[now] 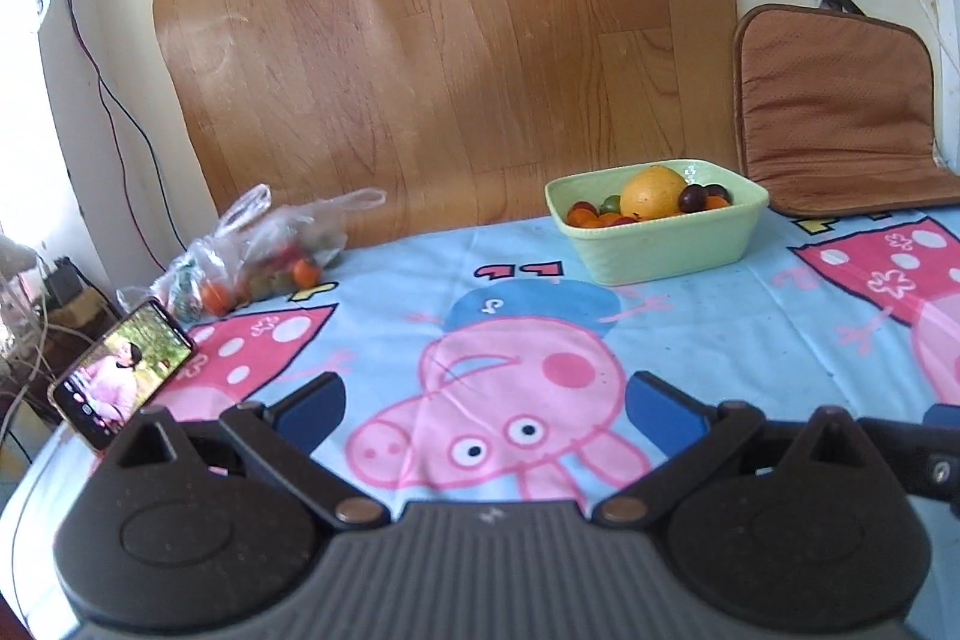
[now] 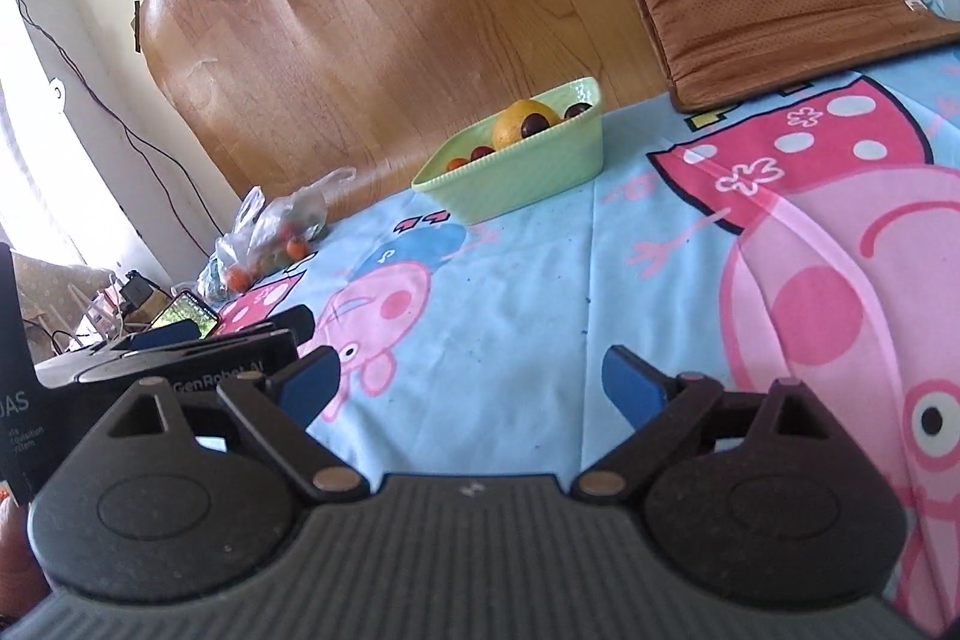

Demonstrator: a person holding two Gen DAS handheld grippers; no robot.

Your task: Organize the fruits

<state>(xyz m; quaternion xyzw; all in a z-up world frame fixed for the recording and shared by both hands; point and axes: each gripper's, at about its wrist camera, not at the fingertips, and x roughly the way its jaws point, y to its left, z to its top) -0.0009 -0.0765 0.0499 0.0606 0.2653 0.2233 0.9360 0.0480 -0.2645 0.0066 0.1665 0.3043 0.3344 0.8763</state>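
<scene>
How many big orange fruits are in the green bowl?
1. The big orange sits in the middle of the green bowl, with small fruits around it. Its lower part is hidden by the rim, so another could lie beneath.

Pale green bowl [image 1: 660, 244], blue cartoon-pig tablecloth [image 1: 720, 328], brown cushion [image 1: 834, 112]
</scene>
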